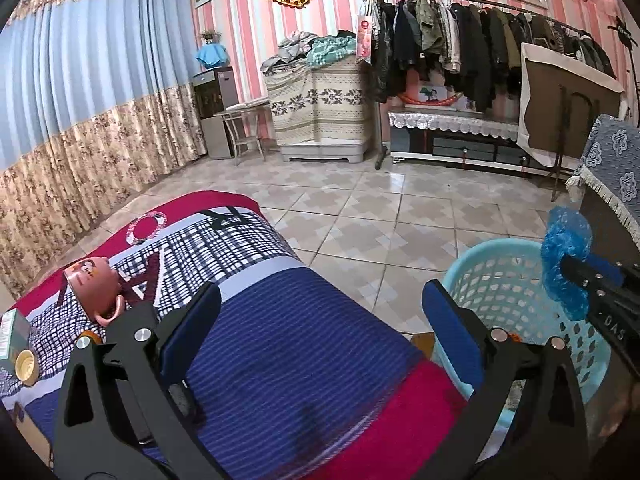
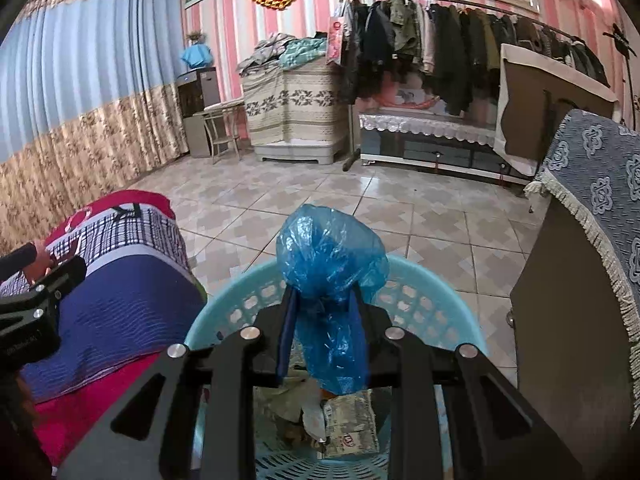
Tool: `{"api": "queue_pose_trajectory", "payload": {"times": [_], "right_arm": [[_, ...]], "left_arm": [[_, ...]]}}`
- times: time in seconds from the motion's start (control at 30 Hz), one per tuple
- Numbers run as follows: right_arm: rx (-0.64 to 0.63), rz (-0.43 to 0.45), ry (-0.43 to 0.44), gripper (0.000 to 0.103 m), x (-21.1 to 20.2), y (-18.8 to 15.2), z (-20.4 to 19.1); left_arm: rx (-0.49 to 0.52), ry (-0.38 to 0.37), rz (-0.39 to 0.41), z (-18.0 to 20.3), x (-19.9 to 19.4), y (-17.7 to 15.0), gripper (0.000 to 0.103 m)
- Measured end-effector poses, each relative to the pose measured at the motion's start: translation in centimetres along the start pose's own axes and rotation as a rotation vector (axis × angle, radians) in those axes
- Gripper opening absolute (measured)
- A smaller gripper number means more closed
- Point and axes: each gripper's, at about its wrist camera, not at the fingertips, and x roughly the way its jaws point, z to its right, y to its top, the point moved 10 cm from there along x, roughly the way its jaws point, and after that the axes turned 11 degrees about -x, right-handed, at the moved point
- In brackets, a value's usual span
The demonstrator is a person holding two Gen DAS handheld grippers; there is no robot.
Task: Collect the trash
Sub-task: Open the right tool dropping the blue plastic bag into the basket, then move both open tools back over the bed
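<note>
Blue plastic bag point(image 2: 332, 276) pinched in right fingers point(image 2: 322, 300) | left fingers point(image 1: 320, 316) spread | tiled floor point(image 1: 380, 208)

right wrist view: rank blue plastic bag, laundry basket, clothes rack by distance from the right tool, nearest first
1. Blue plastic bag: clamped between the fingers of the right tool, so touching.
2. Laundry basket: directly under and just ahead of the tool, with trash already inside.
3. Clothes rack: across the tiled floor, against the striped back wall, to the right.
</note>
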Motion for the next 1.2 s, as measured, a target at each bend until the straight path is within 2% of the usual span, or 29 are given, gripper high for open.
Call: {"api": "queue_pose_trajectory", "payload": {"times": [0.13, 0.2, 0.27, 0.4, 0.47, 0.63, 0.9, 1.07, 1.2], "right_arm": [[-0.013, -0.003, 0.002, 0.027, 0.4, 0.0, -0.7], [-0.017, -0.008, 0.001, 0.031, 0.6, -0.1, -0.9], [-0.021, -0.004, -0.009, 0.049, 0.5, -0.1, -0.8], [-0.013, 0.018, -0.027, 0.064, 0.0, 0.4, -0.2], [-0.012, 0.031, -0.029, 0.075, -0.4, 0.6, -0.1], [-0.035, 0.059, -0.059, 0.090, -1.2, 1.1, -0.2], [-0.058, 0.076, -0.078, 0.097, -1.8, 1.7, -0.4], [-0.077, 0.101, -0.092, 0.098, -2.6, 2.5, -0.4], [-0.056, 0.111, -0.071, 0.098, -2.7, 2.8, -0.5]], "left_arm": [[-0.013, -0.004, -0.001, -0.4, -0.1, 0.1, 0.097], [-0.019, -0.009, -0.004, -0.6, -0.1, 0.1, 0.097], [-0.017, -0.010, -0.010, -0.6, 0.0, 0.0, 0.097], [-0.005, -0.008, -0.017, -0.4, 0.0, -0.3, 0.097], [-0.008, -0.009, -0.016, -0.4, 0.0, -0.3, 0.097], [-0.016, -0.009, -0.023, -0.3, 0.1, -0.2, 0.097], [-0.045, -0.009, -0.023, -0.8, -0.4, 0.2, 0.097], [-0.045, 0.014, 0.013, -1.6, -1.9, 1.5, 0.097], [-0.094, 0.003, 0.008, -3.1, -3.0, 2.3, 0.097]]}}
